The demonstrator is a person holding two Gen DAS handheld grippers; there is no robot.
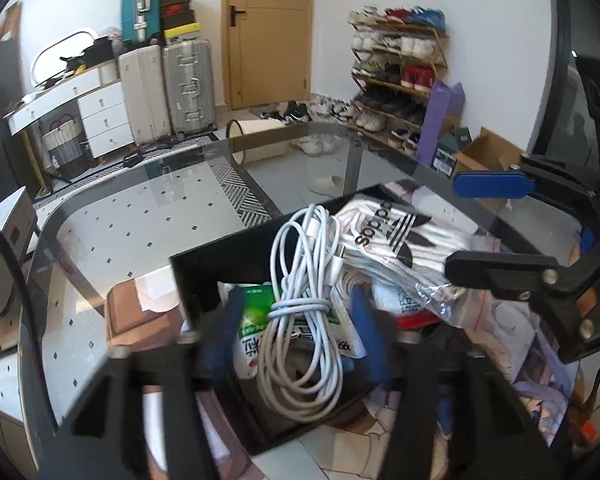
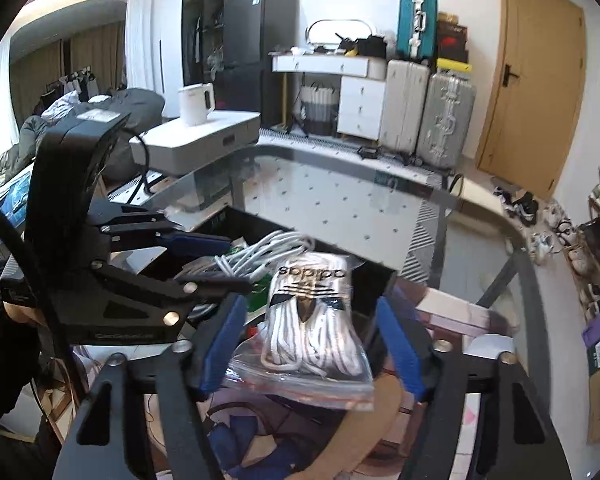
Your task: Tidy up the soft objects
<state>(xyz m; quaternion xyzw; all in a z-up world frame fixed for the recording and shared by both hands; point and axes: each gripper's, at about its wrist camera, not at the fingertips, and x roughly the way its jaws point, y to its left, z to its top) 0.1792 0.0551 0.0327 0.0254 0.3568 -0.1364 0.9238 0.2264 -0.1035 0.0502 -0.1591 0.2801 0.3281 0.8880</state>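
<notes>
Left wrist view: left tongs (image 1: 296, 344) are seen apart, w/ the white cable bundle (image 1: 300, 304) lying between the pads but not pinched; a gap shows on each side. The cable rests in the black box (image 1: 196, 280), on top of a green-and-white packet (image 1: 256, 316). Just right of the cable, a clear bag of white sports socks (image 1: 384, 240) lies tilted over the box's right side. Right tongs (image 1: 488, 228) are seen further right, jaws apart, the lower finger close over the bag's crinkled end; contact can't be told.

Right wrist view: right tongs (image 2: 312, 340) stand apart, w/ the sock bag (image 2: 320, 328) between the pads, not clamped. Its far end reaches into the box (image 2: 376, 276); its near end hangs over the front edge. Left tongs (image 2: 216, 260) are seen to the left over the cable (image 2: 260, 256).

Progress, as judged: cable, packet & bag are mostly binned; the bag is not fully settled. Nothing else soft is clearly seen left on the glass table (image 2: 340, 200).
</notes>
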